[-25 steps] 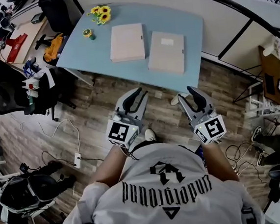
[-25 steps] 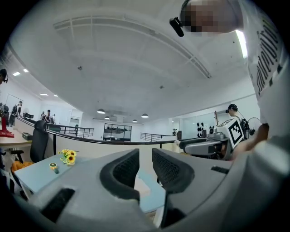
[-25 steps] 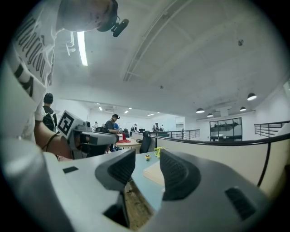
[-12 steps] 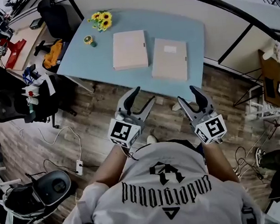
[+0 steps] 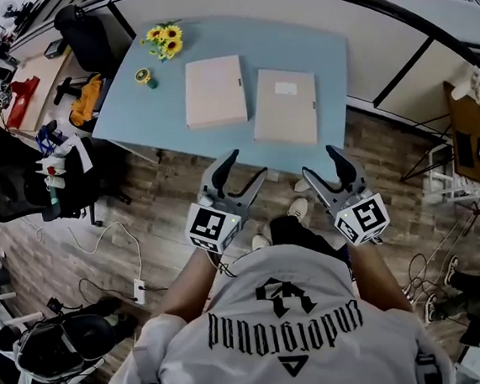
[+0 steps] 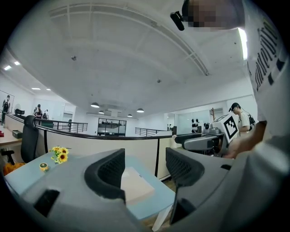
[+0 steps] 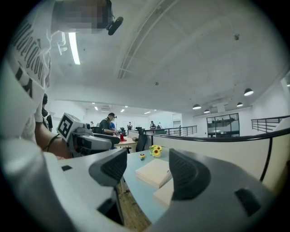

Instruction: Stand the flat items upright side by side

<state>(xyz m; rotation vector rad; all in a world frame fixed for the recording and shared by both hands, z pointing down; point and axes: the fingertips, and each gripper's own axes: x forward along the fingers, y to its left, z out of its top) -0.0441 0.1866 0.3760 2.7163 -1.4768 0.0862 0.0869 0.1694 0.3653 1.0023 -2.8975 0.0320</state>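
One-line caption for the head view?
Left gripper and right gripper, jaws just opening and empty, face two flat beige boxes on a blue table.

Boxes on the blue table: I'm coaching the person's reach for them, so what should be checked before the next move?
1. Left box and right box lie flat, side by side, apart: ok.
2. Left gripper empty: ok; its jaws have just been opening, nothing between them.
3. Right gripper empty: ok; its jaws have just been opening too, nothing between them.
4. Grippers over the table: not ok; both are short of its near edge.
5. Standing room: ok; flowers and a small roll sit at the far left corner.
6. Boxes fit the jaws: cannot tell.
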